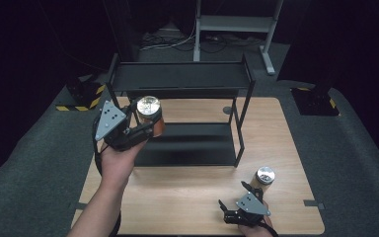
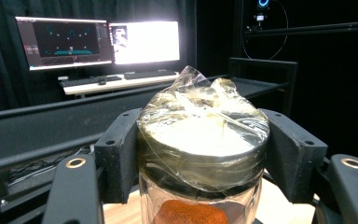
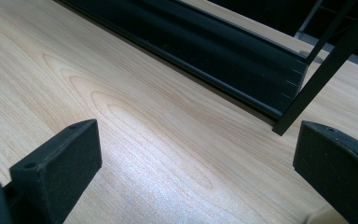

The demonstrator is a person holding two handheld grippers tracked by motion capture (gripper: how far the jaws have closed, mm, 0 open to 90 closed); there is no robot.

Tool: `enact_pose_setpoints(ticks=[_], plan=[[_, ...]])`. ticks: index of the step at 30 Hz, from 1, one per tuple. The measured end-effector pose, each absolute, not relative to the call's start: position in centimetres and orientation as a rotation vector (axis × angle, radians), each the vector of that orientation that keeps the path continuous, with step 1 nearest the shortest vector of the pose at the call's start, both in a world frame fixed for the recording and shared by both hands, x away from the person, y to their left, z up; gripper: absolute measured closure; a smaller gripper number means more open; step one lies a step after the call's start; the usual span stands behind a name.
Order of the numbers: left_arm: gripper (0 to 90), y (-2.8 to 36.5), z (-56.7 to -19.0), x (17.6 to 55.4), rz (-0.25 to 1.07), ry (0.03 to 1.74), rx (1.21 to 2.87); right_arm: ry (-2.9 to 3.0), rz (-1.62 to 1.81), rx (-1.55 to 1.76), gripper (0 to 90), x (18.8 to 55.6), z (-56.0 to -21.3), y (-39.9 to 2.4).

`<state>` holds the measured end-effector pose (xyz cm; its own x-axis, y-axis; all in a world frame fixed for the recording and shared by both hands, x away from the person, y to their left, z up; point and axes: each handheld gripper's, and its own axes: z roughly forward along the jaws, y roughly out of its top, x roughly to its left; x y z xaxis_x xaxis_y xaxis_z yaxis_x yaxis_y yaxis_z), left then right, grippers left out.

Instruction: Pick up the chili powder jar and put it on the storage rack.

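Step in hand: the left gripper point(image 1: 145, 129) is carrying a jar point(image 1: 149, 114) beside the left end of the black shelf point(image 1: 177, 74).
Left jaws: clamping the jar just under its foil-wrapped lid point(image 2: 205, 135).
Right jaws: the right gripper point(image 1: 237, 210) is resting low on the desk point(image 1: 187, 197), spread wide, gripping nothing.
Second jar point(image 1: 264, 178): standing on the desk, just beside the right gripper.
Next move, judged: lifting the jar over the shelf lip and setting it upright.
Edges: the shelf post point(image 1: 112, 96) is standing close; open desk is lying in front.
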<state>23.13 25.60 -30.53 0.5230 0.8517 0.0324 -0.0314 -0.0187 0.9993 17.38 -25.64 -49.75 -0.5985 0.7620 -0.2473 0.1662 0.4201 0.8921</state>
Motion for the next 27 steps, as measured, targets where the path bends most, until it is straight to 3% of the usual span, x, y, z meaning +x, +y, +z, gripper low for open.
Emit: enact_pose_setpoints(ticks=[27], plan=[[34.2,24.3,-25.9,25.5,0.875,0.753,1.361,2.013,1.189,0.803,0.0,17.4,-49.8,-25.9]])
